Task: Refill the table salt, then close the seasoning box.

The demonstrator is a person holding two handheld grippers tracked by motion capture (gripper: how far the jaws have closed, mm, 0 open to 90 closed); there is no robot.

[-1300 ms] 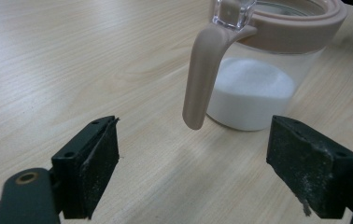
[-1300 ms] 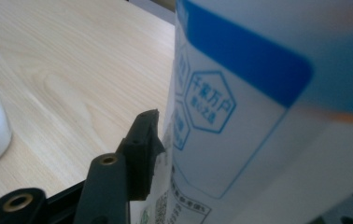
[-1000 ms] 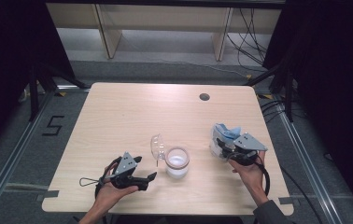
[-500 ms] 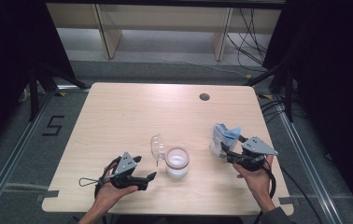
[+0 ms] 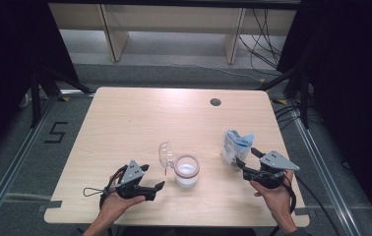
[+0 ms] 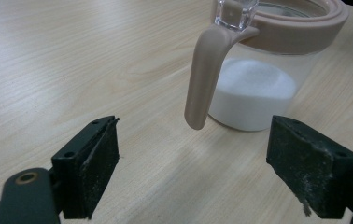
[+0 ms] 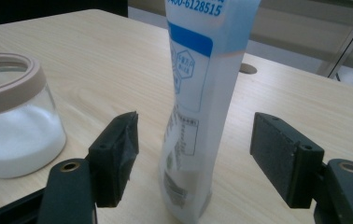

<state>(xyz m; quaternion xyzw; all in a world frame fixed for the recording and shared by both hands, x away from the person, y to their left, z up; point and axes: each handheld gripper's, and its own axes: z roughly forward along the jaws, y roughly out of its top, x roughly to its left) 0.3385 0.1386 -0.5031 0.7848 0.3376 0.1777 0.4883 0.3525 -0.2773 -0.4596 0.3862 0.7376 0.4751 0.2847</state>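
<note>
White and blue pouch (image 7: 198, 107) upright between released right claw (image 7: 195, 154), left claw (image 6: 209, 172) released near jar (image 6: 268, 70)

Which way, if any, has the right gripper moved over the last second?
Yes. The right gripper has drawn back toward the table's near edge and slightly right, away from the standing white-and-blue pouch, jaws open.

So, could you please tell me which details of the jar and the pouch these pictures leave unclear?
- Jar: rim top cut off by the left gripper view's upper edge.
- Open lid: too small in the high view to show its hinge.
- Pouch: top cut off in the right gripper view; small print blurred.
</note>
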